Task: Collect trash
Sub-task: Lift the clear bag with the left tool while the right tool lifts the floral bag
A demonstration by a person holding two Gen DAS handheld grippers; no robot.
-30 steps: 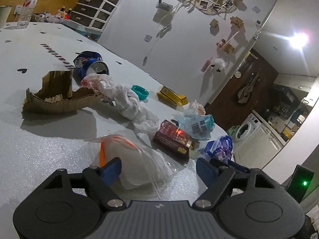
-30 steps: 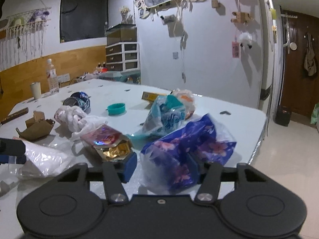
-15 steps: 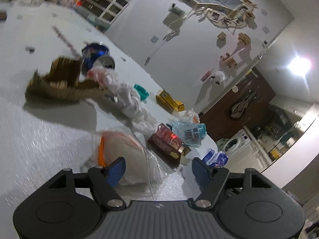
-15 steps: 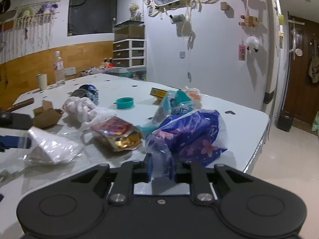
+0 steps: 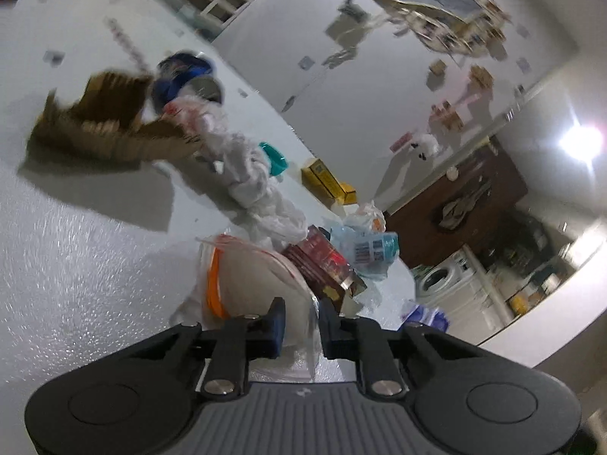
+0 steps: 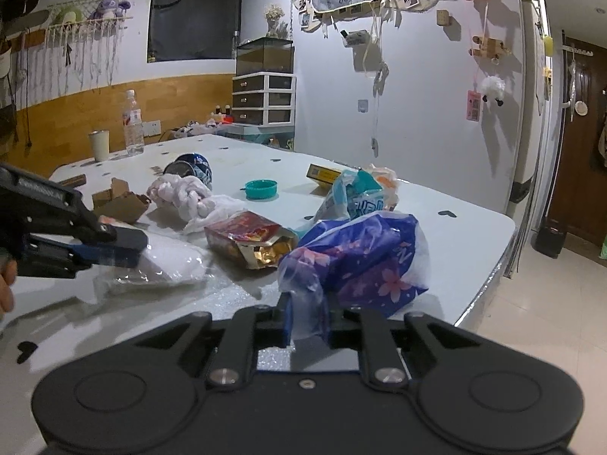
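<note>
Left gripper (image 5: 299, 326): jaws have just been closing and are now pinching the near edge of the clear zip bag (image 5: 250, 284), film bunched between the pads. Bag is lying on the white surface (image 5: 76, 246), white contents and an orange strip showing through, extending forward from the jaws. In the right wrist view the same gripper (image 6: 129, 244) is coming in from the left, tips sitting on the bag (image 6: 167, 265).

Right gripper (image 6: 307, 322): jaws nearly together, clamping a gathered neck of the blue floral plastic bag (image 6: 364, 258). Rest of that bag is bulging up and to the right just ahead of the jaws, near the surface's (image 6: 455, 235) right edge.

Other trash lying beyond both bags:
- red and gold snack packet (image 6: 250, 237), torn open, between the two held bags
- twisted white plastic bag (image 6: 189, 197)
- torn cardboard (image 5: 110, 125)
- crushed blue can (image 6: 189, 165)
- teal lid (image 6: 260, 189)
- yellow box (image 6: 322, 172)
- light blue wrapper (image 6: 356, 195)

Left view is motion-blurred, so fine contact there is hard to confirm.
</note>
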